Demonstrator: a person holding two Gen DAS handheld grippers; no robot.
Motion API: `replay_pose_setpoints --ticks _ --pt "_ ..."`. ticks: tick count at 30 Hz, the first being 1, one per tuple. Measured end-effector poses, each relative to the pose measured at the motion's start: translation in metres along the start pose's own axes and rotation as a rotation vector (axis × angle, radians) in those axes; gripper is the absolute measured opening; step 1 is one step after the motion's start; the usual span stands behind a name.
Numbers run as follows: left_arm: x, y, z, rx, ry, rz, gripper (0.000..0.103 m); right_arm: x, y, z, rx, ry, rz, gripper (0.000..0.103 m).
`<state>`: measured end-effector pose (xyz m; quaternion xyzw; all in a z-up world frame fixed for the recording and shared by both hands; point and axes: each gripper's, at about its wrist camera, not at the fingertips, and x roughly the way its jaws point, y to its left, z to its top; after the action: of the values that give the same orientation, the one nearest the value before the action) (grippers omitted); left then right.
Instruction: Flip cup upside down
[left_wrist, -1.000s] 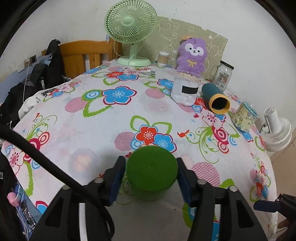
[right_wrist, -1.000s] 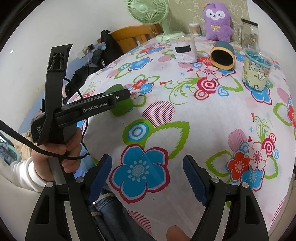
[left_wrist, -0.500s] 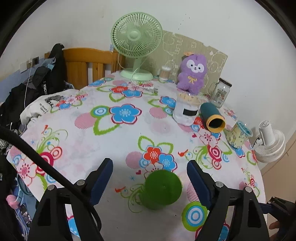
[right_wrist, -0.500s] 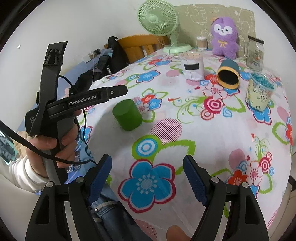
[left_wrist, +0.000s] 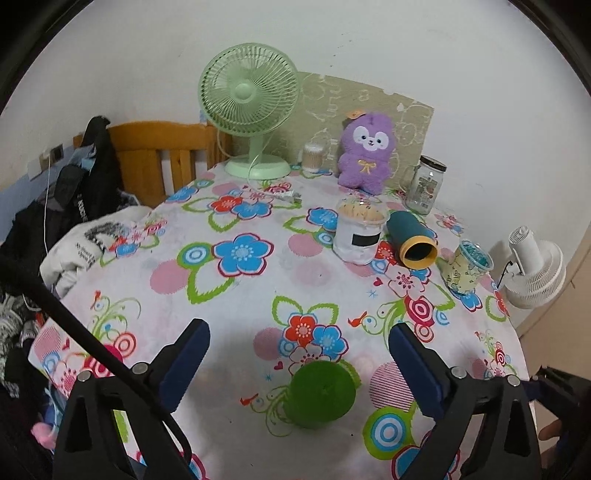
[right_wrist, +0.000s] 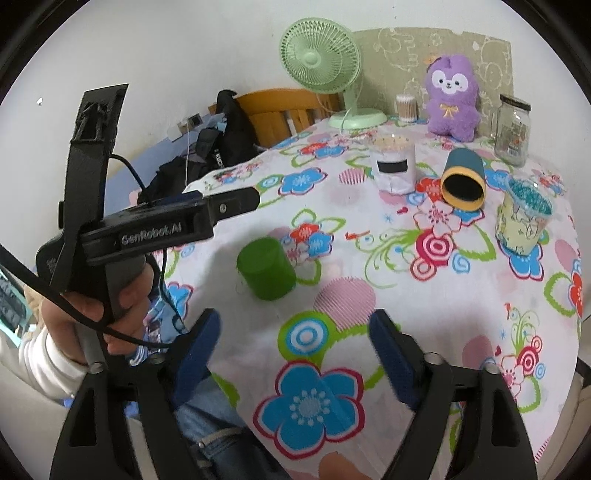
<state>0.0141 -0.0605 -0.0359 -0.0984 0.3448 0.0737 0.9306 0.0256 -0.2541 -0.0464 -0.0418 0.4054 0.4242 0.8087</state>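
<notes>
- Left wrist view: we held the left gripper (left_wrist: 299, 363) above the near edge of the tabletop (left_wrist: 258, 280), its jaws spread wide and gripping nothing.
- The green cup (left_wrist: 320, 393) stood upside down on the flowered cloth, closed base up, near the near edge. It sat between the two blue pads but below them, touching neither.
- Right wrist view: we saw the right gripper (right_wrist: 295, 354) over the near edge as well, jaws wide apart and empty, with the same cup (right_wrist: 266, 267) beyond it and clear of both fingers.
- In that view our left hand (right_wrist: 107, 314) was wrapped around the handle of the other gripper, off the tabletop's left edge.
- Toward the far edge stood a green fan (left_wrist: 248, 107), a purple plush toy (left_wrist: 367, 155) and a glass jar (left_wrist: 424, 184).
- A teal tube (left_wrist: 412, 240) lay on its side just beside a white container (left_wrist: 360, 230), well apart from the cup.
</notes>
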Motion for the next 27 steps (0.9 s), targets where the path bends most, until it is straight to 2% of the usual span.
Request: replay_pose_setpoints --ticks 1,5,14,21,27 --pt "-0.001 0.0 0.001 0.008 -0.002 0.0 0.099 -0.001 0.002 0.003 0.001 -0.015 -0.009 0.095" --pt "-0.007 0.003 0.008 0.024 -0.017 -0.004 0.102 -0.003 0.007 0.012 0.002 -0.051 -0.05 0.098" --pt "-0.014 0.021 0.024 0.065 -0.005 -0.028 0.103 -0.005 0.019 0.029 0.029 -0.132 -0.135 0.101" --pt "-0.015 0.032 0.028 0.094 0.005 -0.058 0.103 -0.004 0.039 0.038 0.009 -0.156 -0.202 0.102" --pt "-0.015 0.037 0.028 0.129 0.019 -0.077 0.103 -0.003 0.048 0.042 0.027 -0.156 -0.219 0.102"
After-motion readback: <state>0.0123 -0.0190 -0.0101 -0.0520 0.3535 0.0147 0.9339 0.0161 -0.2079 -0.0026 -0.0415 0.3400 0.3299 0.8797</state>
